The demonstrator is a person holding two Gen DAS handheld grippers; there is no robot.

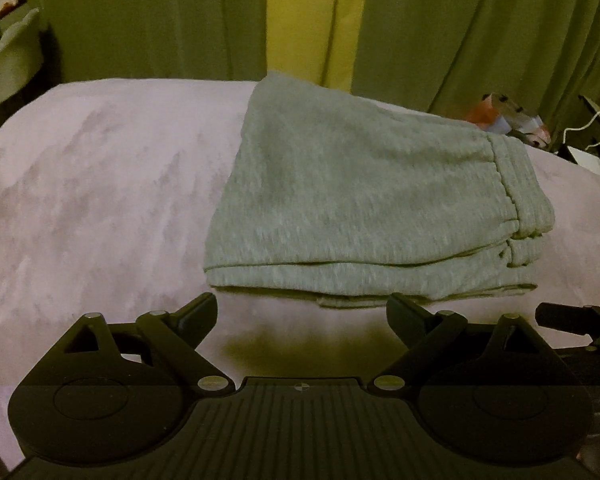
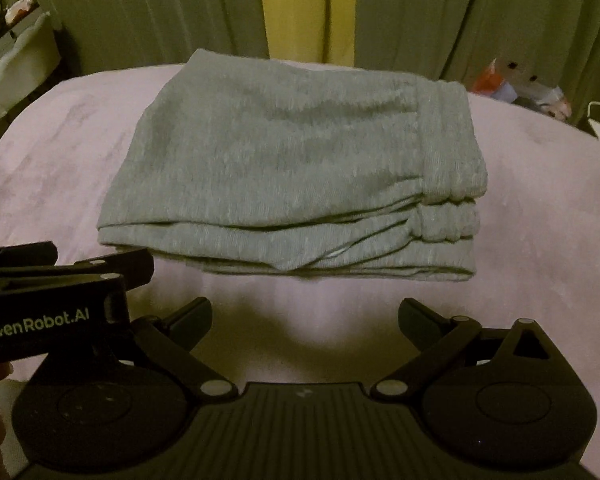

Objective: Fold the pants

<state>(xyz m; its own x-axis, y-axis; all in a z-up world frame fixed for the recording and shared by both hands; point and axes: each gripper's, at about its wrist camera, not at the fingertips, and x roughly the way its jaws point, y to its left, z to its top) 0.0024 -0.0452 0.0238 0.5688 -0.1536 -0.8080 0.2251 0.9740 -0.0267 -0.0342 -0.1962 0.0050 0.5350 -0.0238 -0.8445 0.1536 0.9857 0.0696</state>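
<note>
Left claw (image 1: 301,312): spread wide, holding nothing; hovering just short of the near edge of the pants
Pants (image 2: 288,172): grey, folded into a thick stack; lying on the pink bed cover (image 2: 539,220), waistband to the right
Right claw (image 2: 305,316): also spread wide and empty; near the stack's front edge
Curtain (image 2: 439,12): green, hanging behind the bed

One folded pants (image 2: 284,168), two grippers (image 1: 301,312), one bed (image 1: 100,200).

pants (image 2: 284,168) on bed (image 2: 539,220) — curtain (image 2: 140,12) behind
</note>
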